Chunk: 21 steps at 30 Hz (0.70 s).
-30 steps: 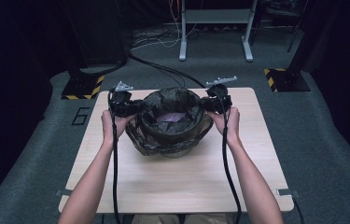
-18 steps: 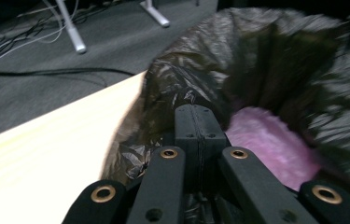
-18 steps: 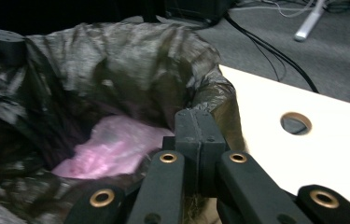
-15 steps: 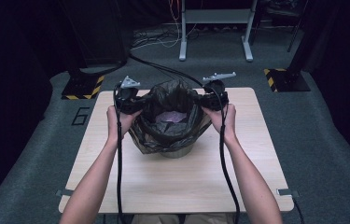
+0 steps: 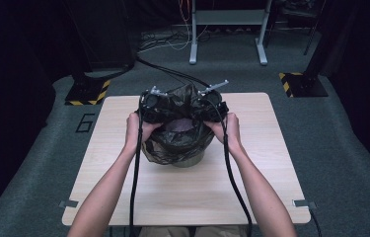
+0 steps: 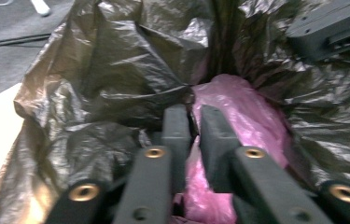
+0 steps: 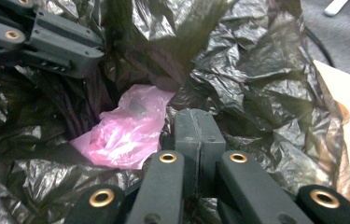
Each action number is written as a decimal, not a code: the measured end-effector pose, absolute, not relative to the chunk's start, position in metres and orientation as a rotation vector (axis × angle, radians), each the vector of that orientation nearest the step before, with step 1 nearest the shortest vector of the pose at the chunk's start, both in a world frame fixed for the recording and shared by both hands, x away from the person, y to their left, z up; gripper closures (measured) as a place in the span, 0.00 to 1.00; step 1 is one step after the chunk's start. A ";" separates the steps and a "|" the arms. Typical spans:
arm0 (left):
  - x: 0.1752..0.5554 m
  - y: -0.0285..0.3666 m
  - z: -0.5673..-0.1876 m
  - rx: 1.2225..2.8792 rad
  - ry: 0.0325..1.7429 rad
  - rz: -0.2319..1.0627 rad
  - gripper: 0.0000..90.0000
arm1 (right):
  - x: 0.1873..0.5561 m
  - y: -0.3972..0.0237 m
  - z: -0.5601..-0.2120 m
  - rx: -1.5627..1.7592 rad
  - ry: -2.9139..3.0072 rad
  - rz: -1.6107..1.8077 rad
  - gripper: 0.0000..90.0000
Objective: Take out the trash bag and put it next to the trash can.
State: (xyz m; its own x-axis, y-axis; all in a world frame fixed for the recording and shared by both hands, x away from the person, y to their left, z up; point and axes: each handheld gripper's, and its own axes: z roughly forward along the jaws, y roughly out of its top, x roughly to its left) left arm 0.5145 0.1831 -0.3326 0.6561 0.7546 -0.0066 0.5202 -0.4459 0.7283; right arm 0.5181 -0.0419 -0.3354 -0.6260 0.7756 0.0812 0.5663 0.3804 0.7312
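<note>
A black bin bag [image 5: 175, 143] lines a small bin [image 5: 188, 161] in the middle of the table. A crumpled pink plastic bag [image 5: 178, 125] lies inside it. My left gripper [image 5: 157, 106] pinches the bag's left rim and my right gripper [image 5: 212, 109] pinches the right rim, both lifted above the bin. In the left gripper view the jaws [image 6: 193, 114] have just been opening to a thin slit, black film [image 6: 116, 70] bunched at their tips and the pink bag [image 6: 242, 107] behind. In the right gripper view the jaws [image 7: 193, 119] have also eased slightly but stand together on black film [image 7: 256, 70], beside the pink bag [image 7: 126, 130].
The light wooden table [image 5: 123, 187] has bare room in front of and beside the bin. Cables trail from both grippers back along the forearms. On the dark floor behind stand a black stand base [image 5: 86, 91] and a grey frame [image 5: 227, 29].
Both hands have moved inward toward each other and a little away from me. The bag's rim has been drawn up and gathered over the bin's mouth, which now looks narrower.
</note>
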 end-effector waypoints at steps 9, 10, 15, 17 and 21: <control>0.505 0.224 -0.297 1.922 1.100 0.534 0.32 | 0.502 -0.082 -0.297 1.248 2.215 1.189 0.43; 0.510 0.234 -0.297 1.926 1.150 0.545 0.30 | 0.503 -0.086 -0.296 1.281 2.197 1.179 0.39; 0.526 0.244 -0.312 1.983 1.251 0.503 0.25 | 0.517 -0.096 -0.311 1.405 2.235 1.102 0.30; 0.537 0.246 -0.330 2.024 1.309 0.443 0.24 | 0.524 -0.097 -0.326 1.466 2.279 1.090 0.29; 0.543 0.246 -0.343 2.054 1.333 0.394 0.23 | 0.532 -0.092 -0.345 1.506 2.325 1.048 0.29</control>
